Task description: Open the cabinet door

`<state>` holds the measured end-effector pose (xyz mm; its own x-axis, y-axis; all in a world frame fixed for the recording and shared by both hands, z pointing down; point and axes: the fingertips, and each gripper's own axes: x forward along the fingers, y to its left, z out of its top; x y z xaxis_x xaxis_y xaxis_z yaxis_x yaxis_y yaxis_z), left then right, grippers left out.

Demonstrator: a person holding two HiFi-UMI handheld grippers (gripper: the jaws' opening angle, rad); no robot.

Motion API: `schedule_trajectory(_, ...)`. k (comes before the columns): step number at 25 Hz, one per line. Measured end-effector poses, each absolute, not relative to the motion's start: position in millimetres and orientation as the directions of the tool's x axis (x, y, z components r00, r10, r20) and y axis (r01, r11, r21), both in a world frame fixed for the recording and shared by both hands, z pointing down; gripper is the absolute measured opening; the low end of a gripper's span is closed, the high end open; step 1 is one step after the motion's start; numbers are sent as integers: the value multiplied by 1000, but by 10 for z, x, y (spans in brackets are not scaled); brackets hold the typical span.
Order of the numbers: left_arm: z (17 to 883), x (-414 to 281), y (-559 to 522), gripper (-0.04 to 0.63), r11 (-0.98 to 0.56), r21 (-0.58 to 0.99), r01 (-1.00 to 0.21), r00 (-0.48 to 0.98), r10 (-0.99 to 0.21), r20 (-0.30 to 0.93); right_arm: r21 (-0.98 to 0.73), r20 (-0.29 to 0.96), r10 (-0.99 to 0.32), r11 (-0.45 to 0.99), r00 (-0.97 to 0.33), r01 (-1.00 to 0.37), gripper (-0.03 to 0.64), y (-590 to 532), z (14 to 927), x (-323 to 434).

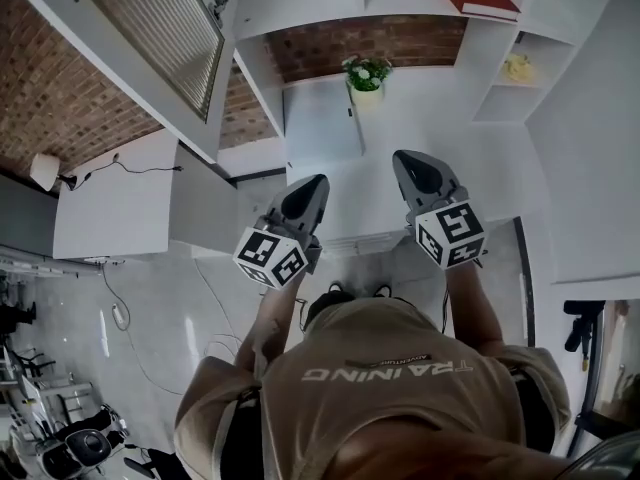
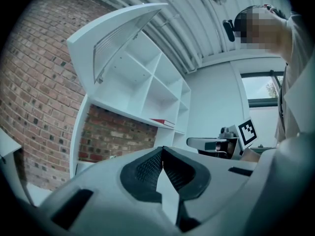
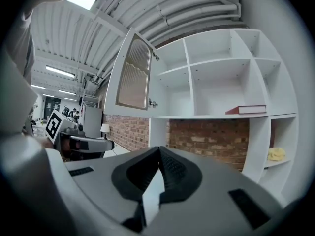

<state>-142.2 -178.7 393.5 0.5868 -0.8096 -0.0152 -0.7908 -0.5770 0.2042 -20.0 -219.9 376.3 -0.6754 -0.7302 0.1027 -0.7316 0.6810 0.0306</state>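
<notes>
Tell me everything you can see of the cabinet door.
The cabinet door is a white frame around a ribbed, glass-like panel. It stands swung wide open, sticking out from the left end of the white shelf unit, held by two small metal hinges on its inner edge. Nothing else touches it, and no handle can be made out.

White cabinet door (image 3: 113, 90), ribbed pane (image 3: 134, 70) — red book (image 3: 246, 109), red-brown brick wall (image 3: 211, 139), green plant (image 1: 366, 68) in white pot (image 1: 366, 96)
</notes>
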Motion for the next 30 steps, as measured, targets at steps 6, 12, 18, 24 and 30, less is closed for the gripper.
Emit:
schedule_trajectory(6,3512,-1625,-1869,8,-578,144,-803,572,-816,-81,42,120,-735,676,-668,-736,14,-2208,3708,-366)
schedule_trajectory(12,3433,-1767,-1775,8,-576,77,-814,570,-817,-87,67,36,-758,652,-651,-756,14,-2189,3454,-476)
schedule_trajectory(18,3380,-1818,-1769,8,-601,89,-795,592,-799,-108,46,-10,-759,649,-650,-759,14,-2122,3397,-621)
schedule_trajectory(24,3345,-1783,-1771,8,-618,80,-782,606,-784,-135,61,-29,-776,628,-630,-776,14,-2075,3332,-579)
schedule_trajectory(30,3438,-1826,-1731,8,-622,107,-776,610,-782,-127,69,2,-783,620,-621,-781,14,-1987,3419,-549)
